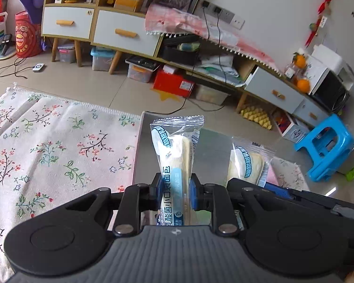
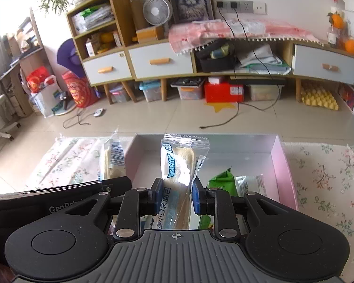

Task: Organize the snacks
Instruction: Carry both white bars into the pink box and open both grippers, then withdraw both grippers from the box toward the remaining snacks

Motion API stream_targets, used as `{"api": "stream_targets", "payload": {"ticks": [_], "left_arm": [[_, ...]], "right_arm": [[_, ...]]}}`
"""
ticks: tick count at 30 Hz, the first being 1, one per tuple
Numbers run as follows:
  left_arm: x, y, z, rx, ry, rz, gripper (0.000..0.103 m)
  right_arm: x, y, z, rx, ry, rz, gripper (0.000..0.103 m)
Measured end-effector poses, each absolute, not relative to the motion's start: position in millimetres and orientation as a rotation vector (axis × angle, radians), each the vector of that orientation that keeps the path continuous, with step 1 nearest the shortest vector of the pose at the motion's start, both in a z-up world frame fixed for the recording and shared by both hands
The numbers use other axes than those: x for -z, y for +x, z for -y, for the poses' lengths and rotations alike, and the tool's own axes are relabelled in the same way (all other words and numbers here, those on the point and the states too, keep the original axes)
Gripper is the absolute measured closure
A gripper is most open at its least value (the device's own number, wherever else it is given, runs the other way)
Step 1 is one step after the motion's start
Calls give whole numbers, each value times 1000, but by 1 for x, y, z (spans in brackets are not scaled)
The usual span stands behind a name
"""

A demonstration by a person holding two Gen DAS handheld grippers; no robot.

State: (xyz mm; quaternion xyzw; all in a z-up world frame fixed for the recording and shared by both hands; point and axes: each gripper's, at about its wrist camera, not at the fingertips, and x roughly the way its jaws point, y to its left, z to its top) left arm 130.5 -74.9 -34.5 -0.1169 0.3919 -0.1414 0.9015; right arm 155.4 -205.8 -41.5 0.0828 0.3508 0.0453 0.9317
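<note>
A wrapped bread packet (image 1: 174, 165) is clamped upright between the blue pads of the left gripper (image 1: 174, 192) above the left wall of a pink-sided box (image 2: 286, 165) set on a floral cloth (image 1: 47, 146). A second bread packet (image 2: 179, 165) is pinched by the right gripper (image 2: 175, 194) over the box, where a green snack bag (image 2: 220, 181) is seen lying near its right wall.

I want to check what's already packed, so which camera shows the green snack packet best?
The right wrist view: the green snack packet lies inside the open pink-sided box, just right of the right gripper. The left wrist view does not show it at all.
</note>
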Motion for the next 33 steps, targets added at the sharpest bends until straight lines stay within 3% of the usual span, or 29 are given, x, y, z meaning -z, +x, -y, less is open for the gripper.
{"api": "stream_targets", "payload": {"ticks": [13, 17, 22, 25, 29, 33], "left_arm": [[37, 133, 77, 267, -204, -840, 81], [33, 131, 74, 259, -207, -826, 59], [27, 130, 69, 262, -246, -817, 56], [24, 127, 66, 260, -284, -824, 53], [15, 120, 64, 244, -319, -829, 45], [4, 107, 64, 215, -314, -838, 32]], "right_arm": [[54, 157, 211, -93, 223, -747, 74], [48, 154, 217, -77, 253, -728, 69], [36, 148, 225, -69, 282, -710, 66], [30, 141, 231, -40, 323, -707, 49], [17, 129, 241, -34, 405, -718, 48], [2, 111, 243, -7, 395, -710, 31]]}}
